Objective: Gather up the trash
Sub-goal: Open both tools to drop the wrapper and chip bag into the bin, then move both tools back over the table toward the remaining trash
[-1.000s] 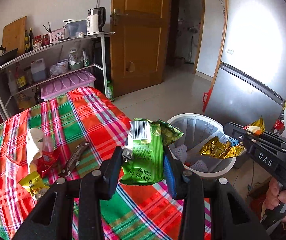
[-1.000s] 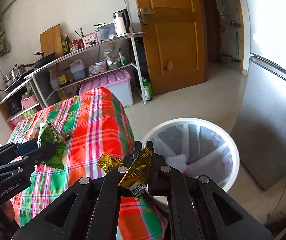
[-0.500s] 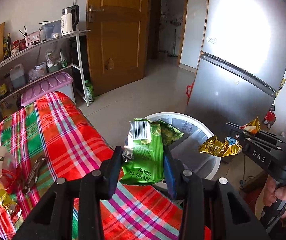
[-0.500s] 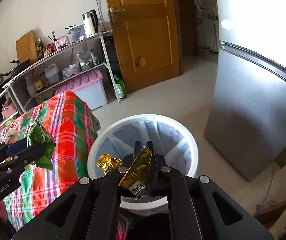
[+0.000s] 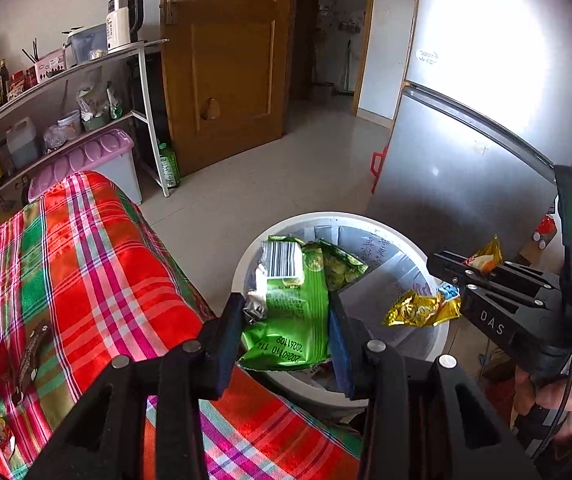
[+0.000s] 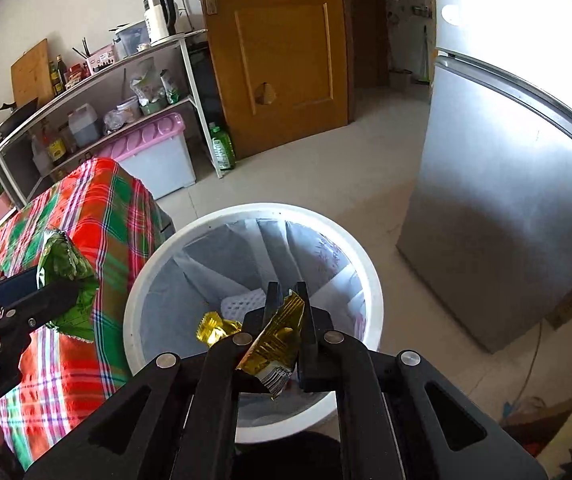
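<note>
Trash now over the white bin (image 6: 368,280), off the table's edge: gold wrapper (image 6: 276,340) loose between right hand-held gripper (image 6: 286,294) jaws just eased apart, about to drop; green packet (image 5: 290,312) pinched narrowly in left hand-held gripper (image 5: 286,320).

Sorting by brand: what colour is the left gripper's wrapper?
Green wrapper, barcode on top; clearest in left wrist view.

A green snack bag (image 5: 294,312) with a white barcode patch is showing at centre frame, and a gold foil wrapper (image 6: 276,340) is gleaming at lower centre. The bin (image 6: 370,280) is showing a white rim around a grey liner. At left, the tablecloth (image 5: 86,264) is showing red, green and pink plaid. A brown door (image 6: 282,48) is filling the top centre.
</note>
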A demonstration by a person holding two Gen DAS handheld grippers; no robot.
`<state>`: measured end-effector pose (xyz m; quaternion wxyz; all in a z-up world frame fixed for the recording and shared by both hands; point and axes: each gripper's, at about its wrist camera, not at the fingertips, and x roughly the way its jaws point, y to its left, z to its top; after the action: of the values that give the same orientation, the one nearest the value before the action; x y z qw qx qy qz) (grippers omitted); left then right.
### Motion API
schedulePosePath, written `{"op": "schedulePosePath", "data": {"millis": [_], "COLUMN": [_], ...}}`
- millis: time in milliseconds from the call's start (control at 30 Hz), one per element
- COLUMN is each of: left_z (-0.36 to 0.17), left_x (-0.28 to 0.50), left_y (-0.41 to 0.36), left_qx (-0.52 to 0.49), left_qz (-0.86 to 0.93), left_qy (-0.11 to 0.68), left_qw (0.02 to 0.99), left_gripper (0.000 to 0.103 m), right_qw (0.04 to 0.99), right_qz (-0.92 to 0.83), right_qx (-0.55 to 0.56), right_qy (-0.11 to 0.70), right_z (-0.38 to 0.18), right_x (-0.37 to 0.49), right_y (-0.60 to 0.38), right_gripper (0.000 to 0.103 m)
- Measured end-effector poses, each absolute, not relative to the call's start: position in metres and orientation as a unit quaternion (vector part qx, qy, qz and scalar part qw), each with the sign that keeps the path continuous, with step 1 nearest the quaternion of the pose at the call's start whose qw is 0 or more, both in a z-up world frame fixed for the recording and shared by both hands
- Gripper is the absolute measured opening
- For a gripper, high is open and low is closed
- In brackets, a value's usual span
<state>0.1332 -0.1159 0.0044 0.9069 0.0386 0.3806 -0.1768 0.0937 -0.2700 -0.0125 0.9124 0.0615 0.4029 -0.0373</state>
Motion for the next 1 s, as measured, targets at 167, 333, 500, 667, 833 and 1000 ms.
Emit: {"op": "schedulePosePath", "data": {"millis": [167, 333, 500, 667, 833, 1000], "left_z": [-0.001, -0.003, 0.000, 0.005, 0.014, 0.020], "left_x": [0.138, 0.138, 0.133, 0.126, 0.117, 0.105], "left_y": [-0.119, -0.119, -0.115, -0.107, -0.094, -0.078], "left_qx": [0.037, 0.036, 0.034, 0.030, 0.021, 0.012], "left_qz": [-0.175, -0.174, -0.174, -0.167, -0.160, -0.149], "left_qy": [0.389, 0.391, 0.387, 0.380, 0.369, 0.364], "left_qw": [0.904, 0.903, 0.905, 0.909, 0.915, 0.919], "left_gripper": [0.060, 0.062, 0.065, 0.067, 0.068, 0.069], "right_qw": [0.908, 0.905, 0.908, 0.913, 0.920, 0.927], "right_qz": [-0.041, -0.045, -0.044, -0.043, -0.042, -0.037], "right_qx": [0.070, 0.085, 0.092, 0.094, 0.089, 0.080], "right_qy": [0.411, 0.414, 0.406, 0.394, 0.379, 0.364], "right_z": [-0.020, -0.023, -0.018, -0.008, 0.003, 0.013], "right_x": [0.097, 0.095, 0.088, 0.078, 0.067, 0.057], "right_y": [-0.275, -0.280, -0.280, -0.276, -0.266, -0.252], "right_gripper": [0.047, 0.047, 0.047, 0.047, 0.047, 0.047]}}
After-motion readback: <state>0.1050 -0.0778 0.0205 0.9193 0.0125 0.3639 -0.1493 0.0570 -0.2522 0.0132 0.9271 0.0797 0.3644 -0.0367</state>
